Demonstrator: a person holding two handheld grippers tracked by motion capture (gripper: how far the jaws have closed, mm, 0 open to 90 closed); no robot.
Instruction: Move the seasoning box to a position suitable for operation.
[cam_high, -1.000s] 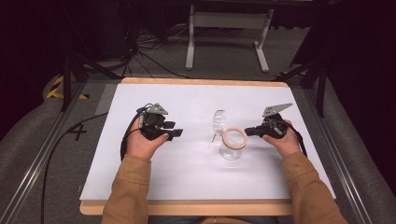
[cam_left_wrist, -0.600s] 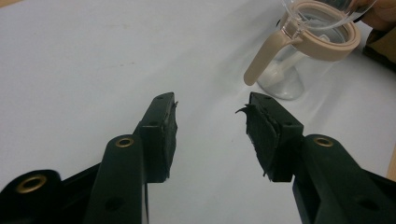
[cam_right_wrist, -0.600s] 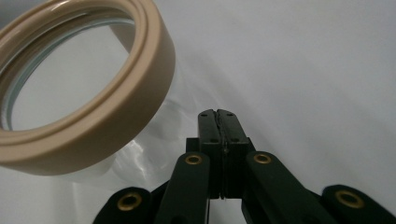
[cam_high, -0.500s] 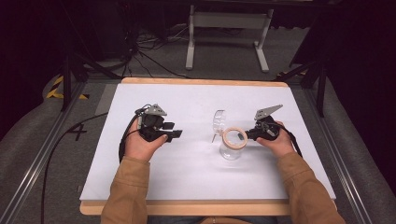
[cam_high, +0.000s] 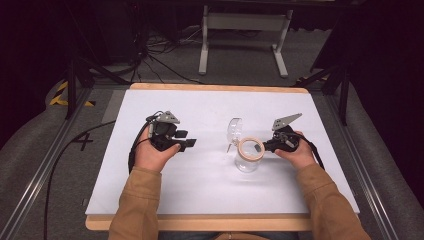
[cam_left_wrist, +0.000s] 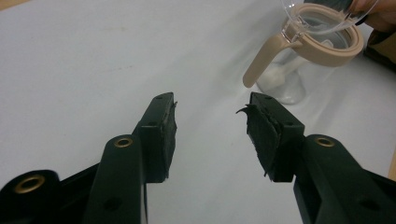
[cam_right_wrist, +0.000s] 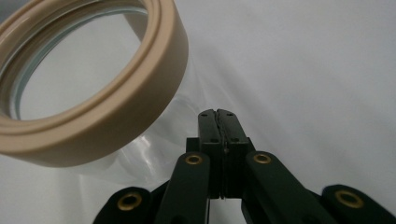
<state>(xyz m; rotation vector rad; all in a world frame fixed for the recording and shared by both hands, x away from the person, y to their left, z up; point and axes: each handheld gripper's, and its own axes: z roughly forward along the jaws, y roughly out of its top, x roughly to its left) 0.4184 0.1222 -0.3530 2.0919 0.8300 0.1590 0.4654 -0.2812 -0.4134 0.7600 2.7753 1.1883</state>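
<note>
A clear glass jar (cam_high: 248, 159) with a beige rim (cam_right_wrist: 93, 93) stands right of the table's middle. Its clear hinged lid (cam_high: 234, 131) is swung up and open on the far left side, and a beige latch arm (cam_left_wrist: 261, 65) hangs from the rim (cam_left_wrist: 327, 44). My right gripper (cam_high: 265, 148) is shut with nothing between its jaws, its tip (cam_right_wrist: 218, 114) close against the jar's right wall below the rim. My left gripper (cam_high: 189, 144) rests left of the jar, open and empty (cam_left_wrist: 212, 114), pointing toward it from a short distance.
The white table top (cam_high: 210, 110) has a wooden edge (cam_high: 200, 222) near the person. Beyond the far edge are a metal stand (cam_high: 240, 30) and cables (cam_high: 150, 55) on the floor. Metal rails (cam_high: 350, 150) run along both sides.
My right gripper has slid a little left, closer to the jar's side. The left gripper and the jar have stayed where they were.
</note>
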